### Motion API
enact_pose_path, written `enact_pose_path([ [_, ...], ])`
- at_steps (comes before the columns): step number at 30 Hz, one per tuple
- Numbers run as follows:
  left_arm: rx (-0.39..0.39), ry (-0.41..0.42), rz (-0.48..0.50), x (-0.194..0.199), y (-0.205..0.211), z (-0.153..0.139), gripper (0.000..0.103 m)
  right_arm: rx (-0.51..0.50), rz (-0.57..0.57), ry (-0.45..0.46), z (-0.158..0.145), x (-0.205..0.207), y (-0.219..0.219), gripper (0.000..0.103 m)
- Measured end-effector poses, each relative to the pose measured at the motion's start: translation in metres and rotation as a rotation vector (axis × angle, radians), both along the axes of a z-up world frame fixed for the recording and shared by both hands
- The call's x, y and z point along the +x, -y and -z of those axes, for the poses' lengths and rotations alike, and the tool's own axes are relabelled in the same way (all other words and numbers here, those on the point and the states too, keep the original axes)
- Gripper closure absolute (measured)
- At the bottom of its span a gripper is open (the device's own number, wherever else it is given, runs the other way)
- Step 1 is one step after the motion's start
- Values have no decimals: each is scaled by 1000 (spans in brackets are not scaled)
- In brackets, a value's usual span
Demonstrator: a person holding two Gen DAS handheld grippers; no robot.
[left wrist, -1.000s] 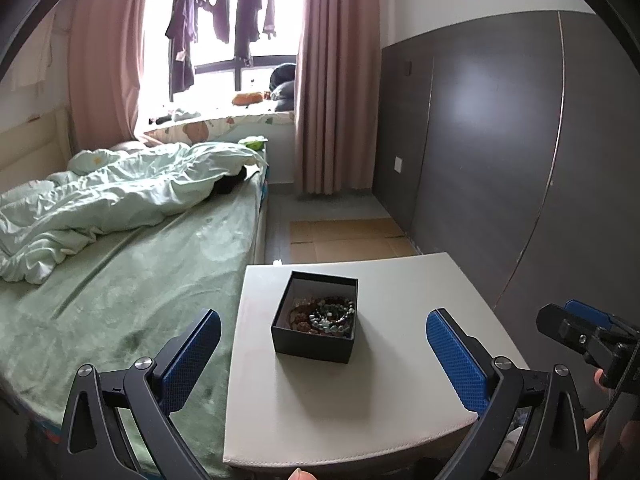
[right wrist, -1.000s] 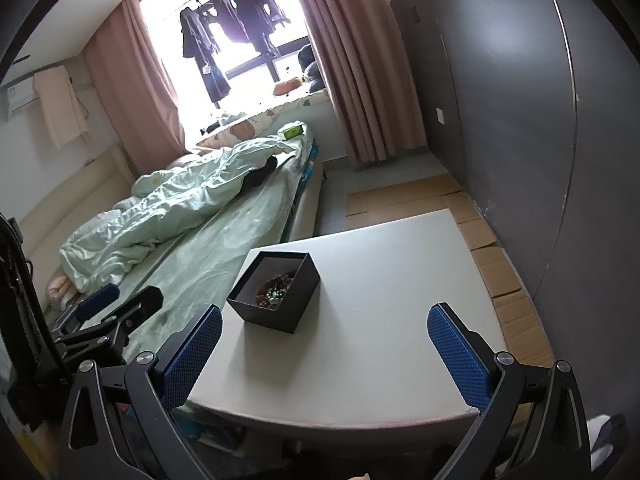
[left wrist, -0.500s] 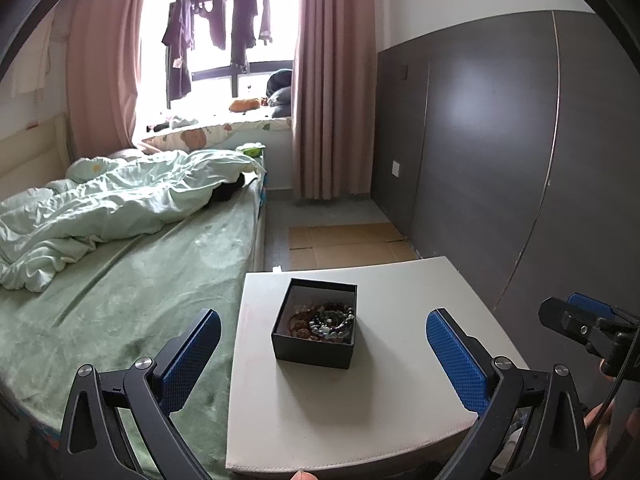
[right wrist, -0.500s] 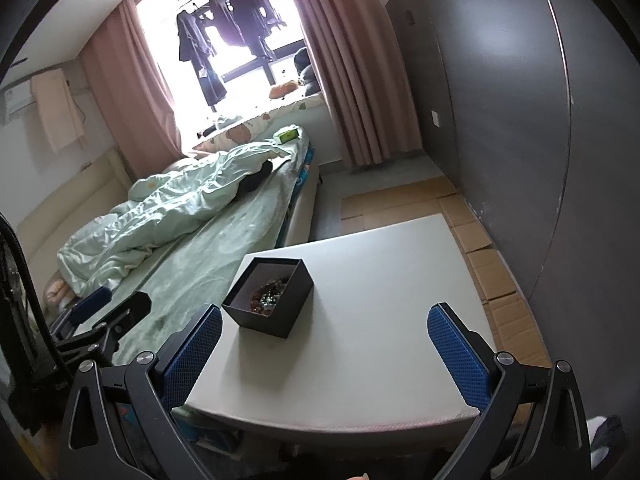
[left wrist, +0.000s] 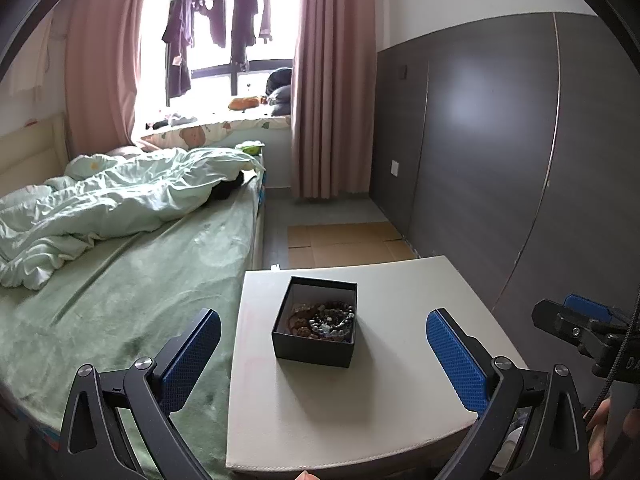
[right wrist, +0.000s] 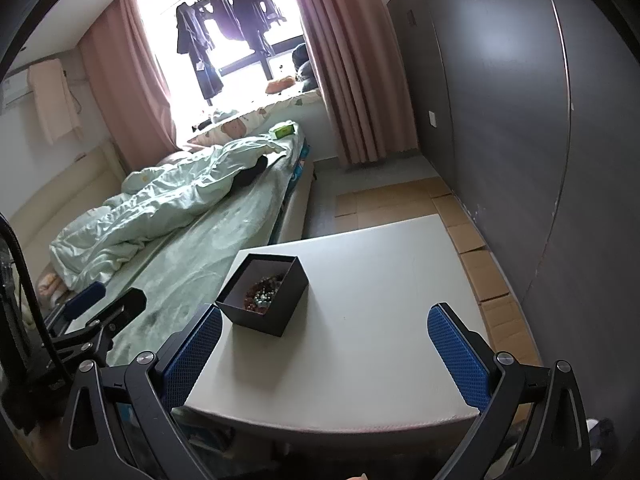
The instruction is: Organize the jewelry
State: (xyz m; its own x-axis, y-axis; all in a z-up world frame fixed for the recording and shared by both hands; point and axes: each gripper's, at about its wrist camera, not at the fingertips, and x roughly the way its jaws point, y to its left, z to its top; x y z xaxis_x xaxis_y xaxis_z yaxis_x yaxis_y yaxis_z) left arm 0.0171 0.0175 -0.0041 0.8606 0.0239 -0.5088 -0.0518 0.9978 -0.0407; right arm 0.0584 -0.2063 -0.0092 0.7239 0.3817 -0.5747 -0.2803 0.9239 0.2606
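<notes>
The left gripper hangs above the near edge of the table with its blue-padded fingers spread wide and nothing between them; the right gripper is spread wide too, also above the near edge and holding nothing; ahead of both, a black box sits on the table's left part, lid off, with a tangle of beaded jewelry inside; beside the table runs a bed with a rumpled pale quilt; pink curtains frame the window beyond.
</notes>
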Motion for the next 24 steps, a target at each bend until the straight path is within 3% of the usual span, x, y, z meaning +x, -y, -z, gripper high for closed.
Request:
enact_pose_path([
  [24, 3, 12, 41, 1, 13, 0, 0, 7, 9, -26, 4, 2, 5, 0],
])
